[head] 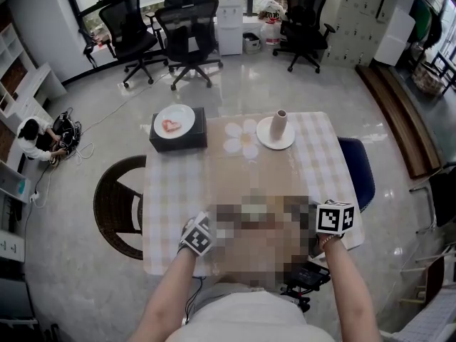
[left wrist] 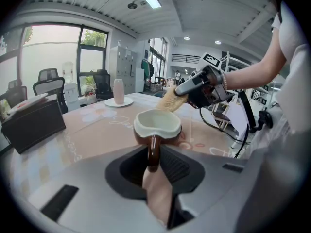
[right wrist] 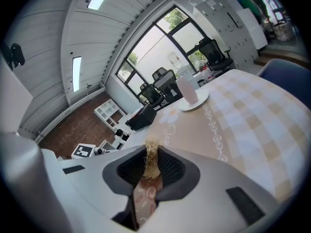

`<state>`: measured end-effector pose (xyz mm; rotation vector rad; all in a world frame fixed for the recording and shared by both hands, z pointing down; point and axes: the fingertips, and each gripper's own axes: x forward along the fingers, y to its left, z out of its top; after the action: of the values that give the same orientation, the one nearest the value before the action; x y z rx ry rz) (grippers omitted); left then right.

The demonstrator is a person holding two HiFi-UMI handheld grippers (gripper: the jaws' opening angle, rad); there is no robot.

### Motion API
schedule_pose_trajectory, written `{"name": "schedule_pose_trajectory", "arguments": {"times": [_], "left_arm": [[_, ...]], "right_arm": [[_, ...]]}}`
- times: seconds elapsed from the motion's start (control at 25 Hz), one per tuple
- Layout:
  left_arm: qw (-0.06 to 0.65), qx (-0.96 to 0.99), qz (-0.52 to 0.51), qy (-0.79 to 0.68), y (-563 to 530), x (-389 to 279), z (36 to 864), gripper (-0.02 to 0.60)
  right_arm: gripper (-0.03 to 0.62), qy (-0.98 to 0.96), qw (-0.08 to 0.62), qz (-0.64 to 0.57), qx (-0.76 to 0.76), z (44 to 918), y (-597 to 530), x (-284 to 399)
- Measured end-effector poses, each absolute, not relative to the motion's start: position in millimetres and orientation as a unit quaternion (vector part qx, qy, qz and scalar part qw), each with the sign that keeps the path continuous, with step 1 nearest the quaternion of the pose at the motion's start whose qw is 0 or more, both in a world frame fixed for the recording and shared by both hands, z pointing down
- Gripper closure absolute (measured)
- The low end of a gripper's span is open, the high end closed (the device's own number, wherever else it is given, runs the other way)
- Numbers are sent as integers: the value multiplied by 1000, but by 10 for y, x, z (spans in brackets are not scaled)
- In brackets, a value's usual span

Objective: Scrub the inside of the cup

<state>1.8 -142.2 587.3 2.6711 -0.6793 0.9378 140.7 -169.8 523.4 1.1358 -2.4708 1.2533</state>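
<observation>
Left gripper view: left claw [left wrist: 154, 165] grips one cup [left wrist: 157, 123] by its handle, right claw [right wrist: 151, 171] clamps one scrubber [right wrist: 151, 154].

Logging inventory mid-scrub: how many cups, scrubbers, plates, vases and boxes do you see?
Cup: 1
Scrubber: 1
Plates: 2
Vase: 1
Box: 1
Total: 6
</observation>
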Motion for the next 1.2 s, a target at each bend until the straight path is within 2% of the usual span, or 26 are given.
{"name": "schedule_pose_trajectory", "arguments": {"times": [0.36, 0.8, 1.2], "left_arm": [[117, 911, 320, -231, -1425, 15, 5889, 511], [116, 912, 319, -232, -1430, 18, 5883, 511], [117, 912, 320, -230, -1436, 20, 5881, 511]], "right_arm": [[526, -832, 96, 397, 375, 5249, -1433, 1384], [526, -896, 234, 214, 310, 5113, -1101, 1032], [526, -907, 234, 195, 290, 5068, -1051, 867]]}}
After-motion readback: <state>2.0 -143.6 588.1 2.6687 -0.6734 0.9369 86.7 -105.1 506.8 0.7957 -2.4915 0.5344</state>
